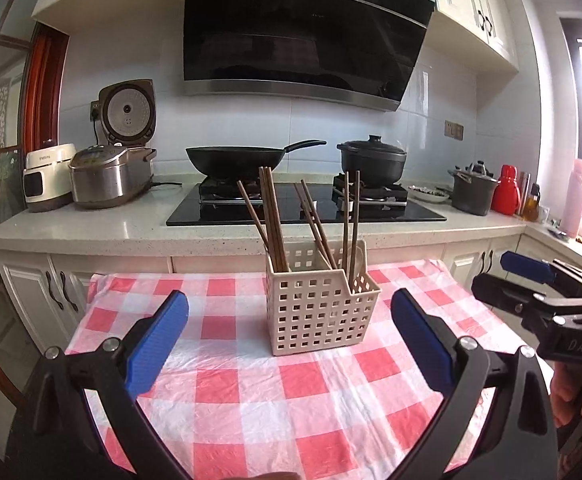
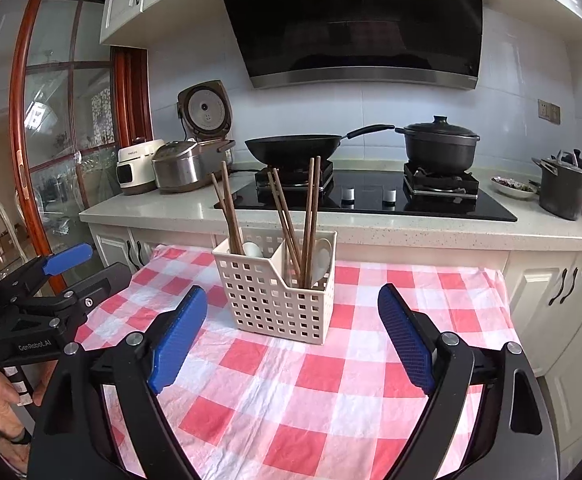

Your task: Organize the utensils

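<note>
A cream perforated utensil basket [image 1: 319, 312] [image 2: 277, 300] with two compartments stands upright on the red-and-white checked tablecloth [image 1: 251, 392] [image 2: 291, 400]. Several brown wooden chopsticks [image 1: 273, 220] [image 2: 287, 216] stand in it, split between both compartments. White spoons [image 2: 319, 258] lie inside too. My left gripper [image 1: 289, 338] is open and empty, just in front of the basket. My right gripper [image 2: 293, 340] is open and empty, also in front of the basket. Each gripper shows at the edge of the other's view, the right one [image 1: 531, 280] and the left one [image 2: 67, 268].
Behind the table runs a kitchen counter [image 1: 91, 224] with a black stove [image 1: 307, 208], a wok [image 1: 247, 158], a lidded black pot [image 1: 373, 160], rice cookers [image 1: 111, 176], a grey pot [image 1: 475, 190] and a red flask [image 1: 509, 190]. A glass door [image 2: 63, 120] stands at the left.
</note>
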